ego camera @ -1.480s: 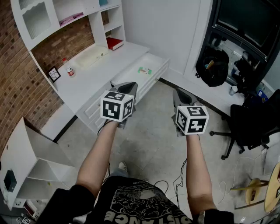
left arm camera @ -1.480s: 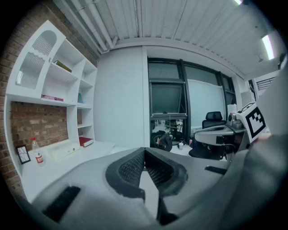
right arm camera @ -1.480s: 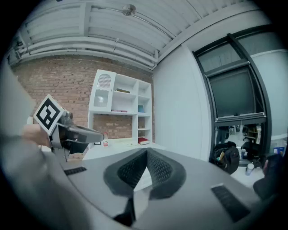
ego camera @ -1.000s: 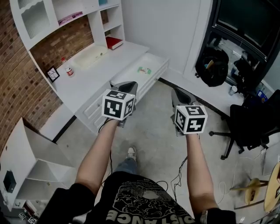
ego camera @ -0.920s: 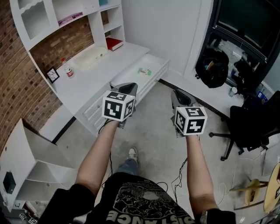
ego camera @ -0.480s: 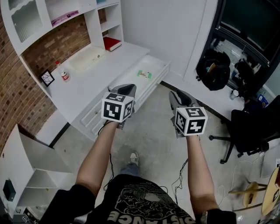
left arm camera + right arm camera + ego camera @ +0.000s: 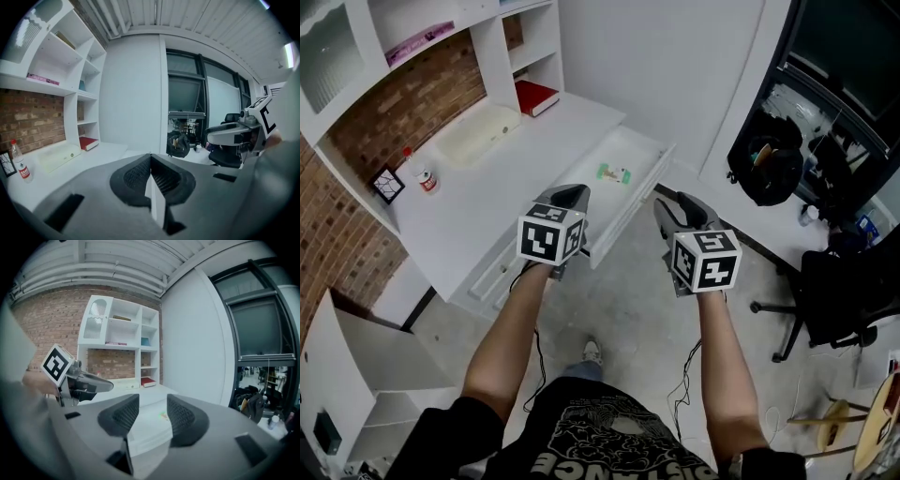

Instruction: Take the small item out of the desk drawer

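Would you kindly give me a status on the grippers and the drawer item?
Left gripper shut, empty. Right gripper open, jaws just been opening, nothing between them. Small green item lying in open white desk drawer, untouched. Nothing in the way.

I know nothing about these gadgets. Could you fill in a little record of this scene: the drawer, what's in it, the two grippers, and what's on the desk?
drawer: open, pulled out of the white desk
item: small, green, lying in the drawer, untouched
left gripper: jaws together, empty
right gripper: jaws apart, have just been opening, nothing between them
on the desk: bottle, pale tray, red book in a shelf nook
task: item not yet taken
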`<state>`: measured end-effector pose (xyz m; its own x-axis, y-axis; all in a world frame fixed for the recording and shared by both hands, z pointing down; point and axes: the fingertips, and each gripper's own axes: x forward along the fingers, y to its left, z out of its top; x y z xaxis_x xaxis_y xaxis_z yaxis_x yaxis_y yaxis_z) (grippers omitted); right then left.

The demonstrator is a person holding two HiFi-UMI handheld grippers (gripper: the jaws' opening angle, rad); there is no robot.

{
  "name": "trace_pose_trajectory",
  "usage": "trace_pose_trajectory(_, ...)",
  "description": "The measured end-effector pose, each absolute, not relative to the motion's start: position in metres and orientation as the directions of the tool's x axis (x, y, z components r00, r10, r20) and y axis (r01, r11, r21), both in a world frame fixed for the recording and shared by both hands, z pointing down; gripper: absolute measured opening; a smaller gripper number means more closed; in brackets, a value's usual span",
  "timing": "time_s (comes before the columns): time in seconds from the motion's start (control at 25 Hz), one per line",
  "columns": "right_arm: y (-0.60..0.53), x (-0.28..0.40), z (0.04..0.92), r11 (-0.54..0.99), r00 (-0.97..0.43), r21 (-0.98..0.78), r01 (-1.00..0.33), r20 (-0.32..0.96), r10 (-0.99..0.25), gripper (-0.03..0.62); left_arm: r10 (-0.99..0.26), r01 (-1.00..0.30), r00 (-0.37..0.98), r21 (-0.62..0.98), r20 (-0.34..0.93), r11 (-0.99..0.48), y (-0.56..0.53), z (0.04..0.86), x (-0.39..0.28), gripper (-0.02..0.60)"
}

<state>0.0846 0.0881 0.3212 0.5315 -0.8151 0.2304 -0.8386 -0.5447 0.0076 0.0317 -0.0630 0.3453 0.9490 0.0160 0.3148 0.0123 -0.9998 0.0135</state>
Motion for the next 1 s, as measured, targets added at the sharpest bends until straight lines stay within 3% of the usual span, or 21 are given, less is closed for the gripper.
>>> trace_pose_trajectory(1.0,-0.039,0.164,0.344,-0.492,0.47,0.018,-0.871,0.325,-0.821,0.328,0.038,0.017,0.942,0.066,0.335,-0.998,-0.177,0.37,0.117,0.005)
